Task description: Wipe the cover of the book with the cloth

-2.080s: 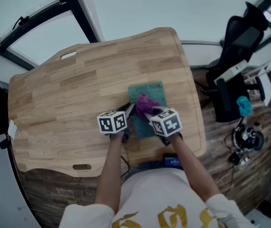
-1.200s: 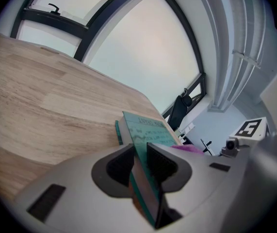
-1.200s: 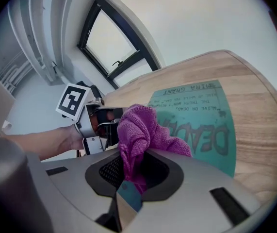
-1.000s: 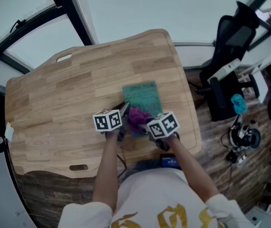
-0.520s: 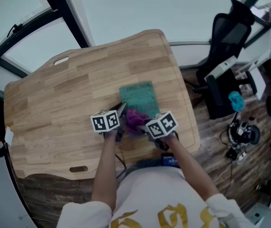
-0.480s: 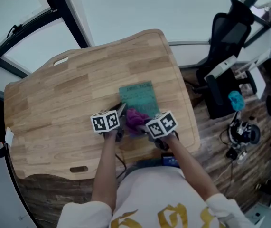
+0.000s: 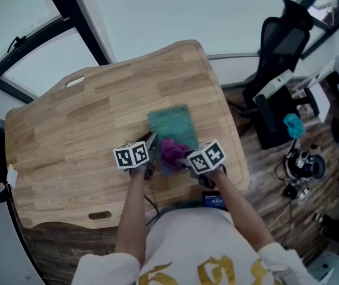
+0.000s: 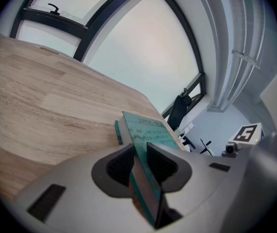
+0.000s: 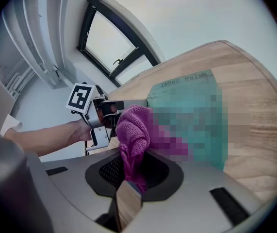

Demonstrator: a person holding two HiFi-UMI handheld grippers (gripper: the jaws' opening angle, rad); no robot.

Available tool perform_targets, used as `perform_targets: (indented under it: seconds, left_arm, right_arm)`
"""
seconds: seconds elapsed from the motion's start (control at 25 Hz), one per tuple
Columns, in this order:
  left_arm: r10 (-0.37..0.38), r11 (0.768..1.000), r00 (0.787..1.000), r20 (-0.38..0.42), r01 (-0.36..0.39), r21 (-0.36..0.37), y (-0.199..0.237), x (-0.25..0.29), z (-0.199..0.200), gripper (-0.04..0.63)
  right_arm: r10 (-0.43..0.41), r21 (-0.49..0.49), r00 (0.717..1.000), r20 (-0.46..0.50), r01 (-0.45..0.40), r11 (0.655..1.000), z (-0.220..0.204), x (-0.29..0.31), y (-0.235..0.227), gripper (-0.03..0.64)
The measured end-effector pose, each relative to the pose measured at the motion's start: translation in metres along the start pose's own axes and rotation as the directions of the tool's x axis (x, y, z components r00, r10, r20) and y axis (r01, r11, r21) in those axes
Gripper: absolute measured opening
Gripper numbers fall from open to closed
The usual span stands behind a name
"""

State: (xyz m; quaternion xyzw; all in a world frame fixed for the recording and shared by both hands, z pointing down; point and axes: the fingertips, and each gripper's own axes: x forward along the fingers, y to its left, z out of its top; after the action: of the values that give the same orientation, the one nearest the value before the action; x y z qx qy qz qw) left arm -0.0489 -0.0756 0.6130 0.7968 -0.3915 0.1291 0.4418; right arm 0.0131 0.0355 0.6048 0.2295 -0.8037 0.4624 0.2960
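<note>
The left claw (image 7: 150, 142) is partly open, and its two pads are closed on the left edge of the book (image 7: 170, 126), near the corner closest to the person. The right claw (image 7: 184, 159) is nearly closed and pinches the cloth (image 7: 172, 150) between its pads. The bunched cloth hangs out in front of the jaws and lies on the near part of the cover.

The book lies flat on the table (image 7: 86, 129), in its right half, and the far part of the cover is bare. The right table edge is near the book. To the left and behind the book there is wide free wood.
</note>
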Motion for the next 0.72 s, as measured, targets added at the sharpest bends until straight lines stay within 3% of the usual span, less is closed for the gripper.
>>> perform_targets:
  seconds: [0.72]
  left_arm:
    - [0.007, 1.000, 1.000, -0.004, -0.007, -0.006, 0.003, 0.001, -0.004, 0.084]
  right_arm:
    - [-0.009, 0.001, 1.000, -0.014, 0.009, 1.000, 0.001, -0.009, -0.012, 0.063]
